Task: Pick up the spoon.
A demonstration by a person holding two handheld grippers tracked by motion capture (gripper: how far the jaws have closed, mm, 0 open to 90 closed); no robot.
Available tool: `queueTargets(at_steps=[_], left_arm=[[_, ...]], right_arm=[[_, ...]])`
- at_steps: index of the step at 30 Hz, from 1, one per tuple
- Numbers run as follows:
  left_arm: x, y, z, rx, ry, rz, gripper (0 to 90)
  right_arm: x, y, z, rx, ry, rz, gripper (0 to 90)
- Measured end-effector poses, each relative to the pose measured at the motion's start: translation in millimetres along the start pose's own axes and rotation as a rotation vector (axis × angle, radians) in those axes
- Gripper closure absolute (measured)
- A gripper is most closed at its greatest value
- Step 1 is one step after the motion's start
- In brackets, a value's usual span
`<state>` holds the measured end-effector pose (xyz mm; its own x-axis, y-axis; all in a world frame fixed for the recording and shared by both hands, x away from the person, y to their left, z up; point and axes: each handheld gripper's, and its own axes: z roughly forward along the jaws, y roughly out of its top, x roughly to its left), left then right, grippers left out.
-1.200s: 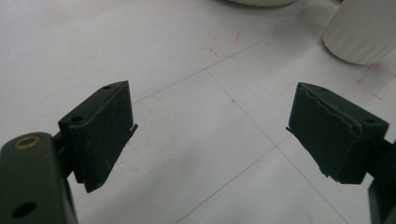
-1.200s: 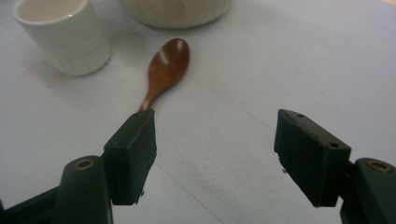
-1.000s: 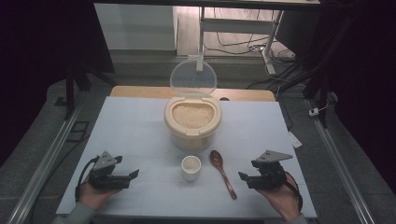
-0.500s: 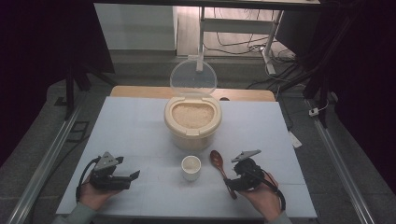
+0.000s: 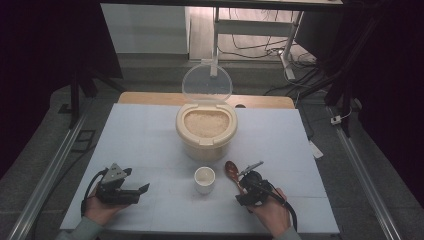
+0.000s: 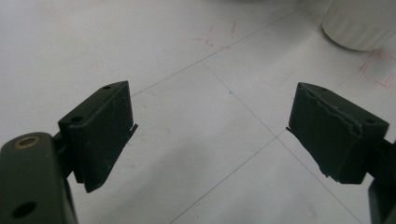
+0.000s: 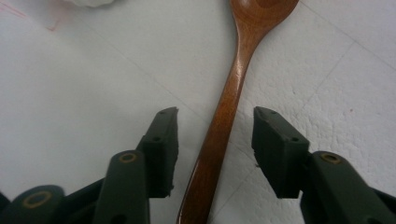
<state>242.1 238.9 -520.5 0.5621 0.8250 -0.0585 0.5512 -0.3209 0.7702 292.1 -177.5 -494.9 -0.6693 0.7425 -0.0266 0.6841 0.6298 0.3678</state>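
A pale worktop (image 5: pixel 150 135) stands in a dark room. On it, an open bin (image 5: pixel 206 131) holds rice beside a cup (image 5: pixel 204 179). Right tongs (image 7: pixel 215 135) straddle the spoon (image 7: pixel 233 88), spread; left tongs (image 6: pixel 210 135) spread.

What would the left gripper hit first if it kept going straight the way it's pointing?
Probably the small white cup: the left gripper, jaws open over bare table, points roughly toward it, though depth is unclear.
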Motion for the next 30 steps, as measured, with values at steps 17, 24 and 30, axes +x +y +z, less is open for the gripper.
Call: queueTargets(at_steps=[17, 24, 30], left_arm=[[-0.3, -1.6, 0.3, 0.003, -0.002, 0.006, 14.0], [-0.1, -2.4, 0.3, 0.006, -0.001, 0.006, 14.0], [-0.1, -2.8, 0.4, 0.008, 0.002, 0.007, 14.0]], right_arm=[[2.2, 5.0, 5.7, 0.028, -0.044, 0.071, 77.4], [0.8, 4.9, 5.7, 0.027, -0.04, 0.072, 79.0], [-0.8, 3.5, 4.5, 0.014, -0.048, 0.049, 79.2]])
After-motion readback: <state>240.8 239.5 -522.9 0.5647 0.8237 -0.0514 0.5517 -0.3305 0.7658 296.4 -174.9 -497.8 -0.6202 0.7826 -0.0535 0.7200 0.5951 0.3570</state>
